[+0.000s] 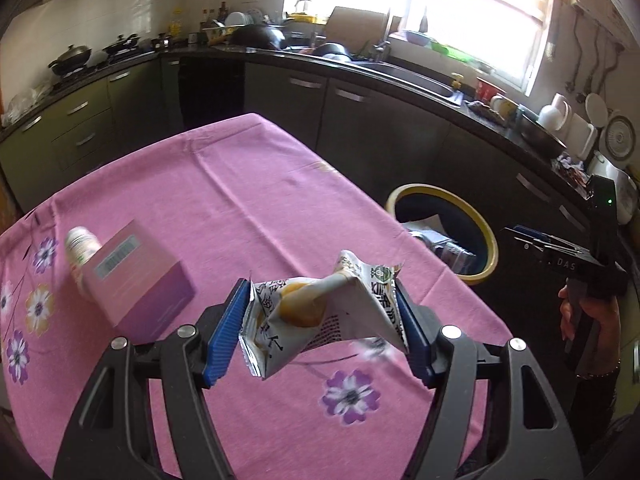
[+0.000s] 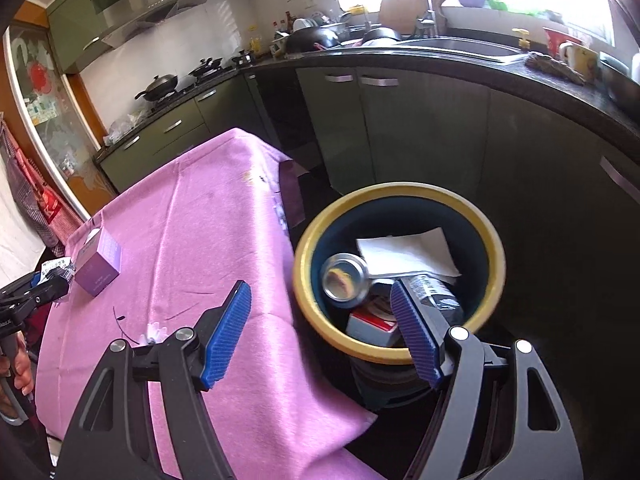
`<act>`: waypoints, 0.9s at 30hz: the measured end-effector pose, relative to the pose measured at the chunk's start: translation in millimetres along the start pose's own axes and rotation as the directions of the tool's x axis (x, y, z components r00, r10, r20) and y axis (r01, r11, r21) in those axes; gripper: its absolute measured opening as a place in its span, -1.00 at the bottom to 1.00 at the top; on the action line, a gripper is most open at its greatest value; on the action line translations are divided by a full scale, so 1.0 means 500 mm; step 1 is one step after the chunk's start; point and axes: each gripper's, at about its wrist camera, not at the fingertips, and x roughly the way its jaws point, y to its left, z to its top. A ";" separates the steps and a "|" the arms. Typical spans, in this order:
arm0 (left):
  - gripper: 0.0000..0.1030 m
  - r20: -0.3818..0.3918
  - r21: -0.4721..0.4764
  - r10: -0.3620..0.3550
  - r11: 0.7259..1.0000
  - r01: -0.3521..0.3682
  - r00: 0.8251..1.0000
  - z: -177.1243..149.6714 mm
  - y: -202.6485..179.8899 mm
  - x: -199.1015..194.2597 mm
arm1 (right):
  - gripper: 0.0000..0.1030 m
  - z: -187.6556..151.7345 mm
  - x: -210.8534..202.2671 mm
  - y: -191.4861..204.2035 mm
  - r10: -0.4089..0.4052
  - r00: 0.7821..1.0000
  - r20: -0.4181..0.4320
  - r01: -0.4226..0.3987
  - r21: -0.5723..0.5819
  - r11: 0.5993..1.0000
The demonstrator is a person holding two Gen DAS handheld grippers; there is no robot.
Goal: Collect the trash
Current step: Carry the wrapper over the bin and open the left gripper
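My left gripper [image 1: 320, 320] is shut on a crumpled white snack wrapper [image 1: 320, 312] and holds it above the pink tablecloth [image 1: 240, 200]. A purple box [image 1: 136, 276] and a small white bottle [image 1: 82, 248] lie on the cloth to its left. The yellow-rimmed trash bin [image 1: 476, 236] stands off the table's right edge. My right gripper [image 2: 320, 328] is open and empty, hovering over the near rim of the bin [image 2: 308, 248]. Inside the bin lie a can [image 2: 344, 276], a white paper napkin [image 2: 408, 252] and a red and white pack [image 2: 372, 326].
The purple box also shows in the right wrist view [image 2: 98, 264], with the left gripper [image 2: 44, 284] beside it. Dark kitchen cabinets [image 2: 420, 128] and a counter with a sink [image 1: 420, 76] run behind the table and bin. A stove with pans [image 1: 80, 60] is far left.
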 end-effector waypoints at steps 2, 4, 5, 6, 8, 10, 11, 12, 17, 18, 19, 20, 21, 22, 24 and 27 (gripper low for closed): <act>0.28 -0.016 0.045 -0.052 0.998 0.053 0.999 0.036 -0.052 0.044 | 0.39 -0.004 -0.016 -0.043 -0.020 1.000 0.012 0.019 0.038 0.999; 0.28 -0.029 0.087 -0.097 0.991 0.100 0.995 0.069 -0.099 0.088 | 0.39 -0.009 -0.030 -0.082 -0.040 0.999 0.021 0.038 0.070 0.997; 0.28 -0.038 0.111 -0.117 0.986 0.120 0.992 0.087 -0.126 0.113 | 0.40 -0.011 -0.037 -0.102 -0.049 0.999 0.024 0.046 0.086 0.995; 0.28 -0.047 0.131 -0.132 0.982 0.137 0.990 0.101 -0.149 0.137 | 0.39 -0.014 -0.042 -0.120 -0.056 0.998 0.027 0.053 0.101 0.993; 0.28 -0.070 0.167 -0.158 0.972 0.168 0.985 0.129 -0.195 0.189 | 0.40 -0.020 -0.051 -0.154 -0.070 0.997 0.029 0.065 0.129 0.990; 0.29 -0.102 0.186 -0.182 0.962 0.198 0.978 0.154 -0.237 0.245 | 0.40 -0.029 -0.058 -0.182 -0.081 0.996 0.029 0.075 0.151 0.986; 0.28 -0.111 0.194 -0.190 0.959 0.209 0.976 0.163 -0.253 0.269 | 0.40 -0.033 -0.061 -0.196 -0.085 0.996 0.028 0.080 0.161 0.984; 0.29 -0.121 0.205 -0.190 0.956 0.211 0.974 0.172 -0.270 0.295 | 0.40 -0.036 -0.064 -0.209 -0.090 0.996 0.027 0.085 0.172 0.981; 0.36 -0.161 0.215 -0.192 0.951 0.224 0.968 0.201 -0.324 0.407 | 0.40 -0.044 -0.072 -0.245 -0.111 0.994 0.023 0.104 0.202 0.974; 0.42 -0.171 0.213 -0.198 0.949 0.232 0.965 0.205 -0.334 0.427 | 0.40 -0.045 -0.074 -0.249 -0.113 0.993 0.023 0.106 0.205 0.973; 0.56 -0.172 0.216 -0.195 0.949 0.230 0.966 0.206 -0.337 0.436 | 0.40 -0.045 -0.075 -0.250 -0.116 0.993 0.022 0.109 0.206 0.973; 0.60 -0.168 0.217 -0.184 0.951 0.218 0.968 0.208 -0.340 0.442 | 0.40 -0.045 -0.076 -0.251 -0.118 0.993 0.022 0.111 0.206 0.972; 0.60 -0.166 0.215 -0.181 0.953 0.215 0.969 0.210 -0.342 0.444 | 0.40 -0.045 -0.075 -0.248 -0.119 0.993 0.023 0.112 0.206 0.972; 0.60 -0.164 0.208 -0.191 0.952 0.223 0.968 0.211 -0.342 0.439 | 0.40 -0.044 -0.076 -0.248 -0.119 0.993 0.023 0.112 0.204 0.972; 0.64 -0.145 0.198 -0.211 0.951 0.238 0.967 0.210 -0.330 0.415 | 0.41 -0.046 -0.081 -0.244 -0.120 0.993 0.024 0.113 0.201 0.973; 0.68 -0.089 0.194 -0.228 0.951 0.241 0.970 0.197 -0.303 0.348 | 0.41 -0.044 -0.080 -0.235 -0.117 0.993 0.022 0.110 0.196 0.974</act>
